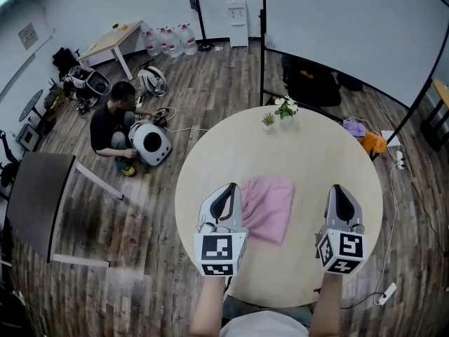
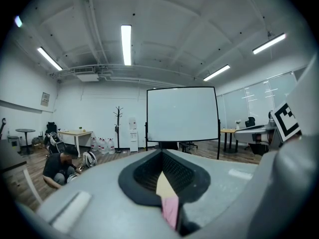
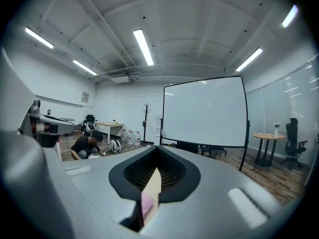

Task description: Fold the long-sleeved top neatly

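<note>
The pink long-sleeved top lies folded into a small rectangle on the round beige table, between the two grippers. My left gripper hovers at the top's left edge, jaws together, nothing held. My right gripper is apart from the cloth on its right, also shut and empty. In the left gripper view the closed left gripper leaves a thin slit that shows a strip of the pink top. The right gripper view shows the same: the right gripper is closed, with a sliver of pink top below.
Two small potted plants stand at the table's far edge. A person sits on the wooden floor at the left by white equipment. A dark table is at far left, a projection screen behind, bags at the right.
</note>
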Available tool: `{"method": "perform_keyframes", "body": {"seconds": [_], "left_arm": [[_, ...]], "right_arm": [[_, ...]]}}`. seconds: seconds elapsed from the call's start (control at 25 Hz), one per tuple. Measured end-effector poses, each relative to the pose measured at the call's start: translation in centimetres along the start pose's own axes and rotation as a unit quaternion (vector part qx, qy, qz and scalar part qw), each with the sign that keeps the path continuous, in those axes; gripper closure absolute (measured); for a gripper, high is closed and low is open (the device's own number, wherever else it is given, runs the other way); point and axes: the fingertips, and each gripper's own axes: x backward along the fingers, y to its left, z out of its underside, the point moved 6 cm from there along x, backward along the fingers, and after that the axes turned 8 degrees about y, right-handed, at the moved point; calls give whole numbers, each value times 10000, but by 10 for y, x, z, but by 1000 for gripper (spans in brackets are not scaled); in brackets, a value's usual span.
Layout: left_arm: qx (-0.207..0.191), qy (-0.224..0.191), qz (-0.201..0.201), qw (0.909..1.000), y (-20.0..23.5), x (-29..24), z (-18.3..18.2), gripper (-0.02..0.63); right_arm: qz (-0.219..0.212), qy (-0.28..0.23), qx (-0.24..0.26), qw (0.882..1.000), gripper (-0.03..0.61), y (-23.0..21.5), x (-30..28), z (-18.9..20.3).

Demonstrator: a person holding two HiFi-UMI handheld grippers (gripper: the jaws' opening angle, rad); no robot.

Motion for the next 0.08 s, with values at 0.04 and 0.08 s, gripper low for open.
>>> {"method": "perform_keyframes", "body": {"seconds": [0.04,0.08], "left_arm": [[3,8,3,10000,0,-1,0,611],[6,17,5,10000,0,-1,0,611]], "right_arm": [[5,3,-3,10000,555,-1,0,0],[9,6,-8,10000,555,-1,-1,0]]}}
